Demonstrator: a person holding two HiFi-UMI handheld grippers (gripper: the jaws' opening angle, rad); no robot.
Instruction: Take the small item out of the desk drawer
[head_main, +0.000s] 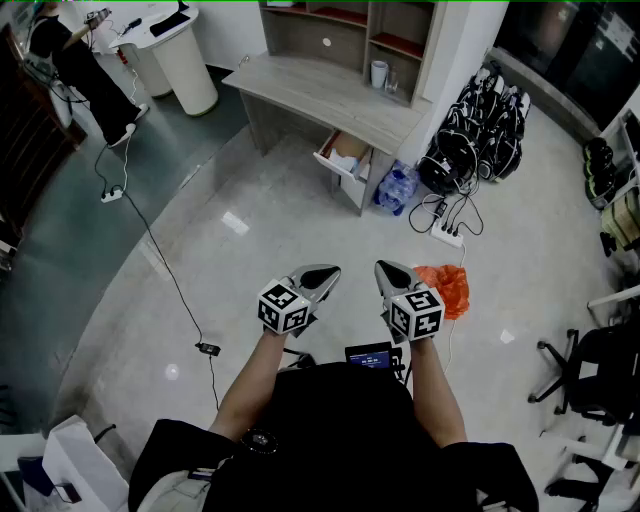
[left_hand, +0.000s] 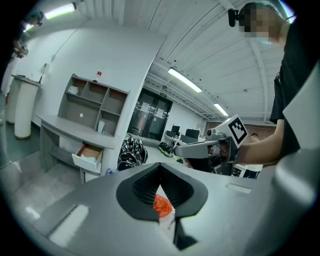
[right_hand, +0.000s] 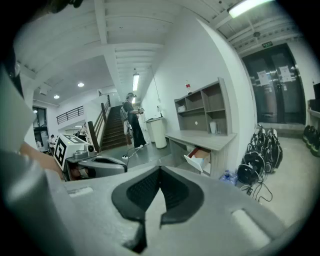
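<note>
Both grippers are clamped shut with nothing in them. The left gripper (left_hand: 160, 172) has its ribbed black pads meeting at the tips. That leaves a little triangular gap lower down, and it's the same on the right gripper (right_hand: 160, 175). The bodies are smooth matte grey plastic, each with a marker cube at the back. They're side by side at waist height, close but not touching.

Just right of the right gripper there's a crinkly orange plastic bag (head_main: 445, 285) on the glossy pale floor. It also peeks through the gap in the left gripper's pads.

The desk (head_main: 320, 90) is well ahead of both tools. It has a curved top in light grey wood grain, with a boxy shelf unit on it. Its drawer (head_main: 340, 157) is pulled open, with a white front and a brownish inside. There's something pale (head_main: 348, 160) lying in it, but it's too far off and too small to say what it is. Can't pick out the small item at all.

Right of the drawer sits a bluish clear plastic bundle (head_main: 397, 186). A pile of black gear (head_main: 480, 130) is further right, cut off by a wall edge.
</note>
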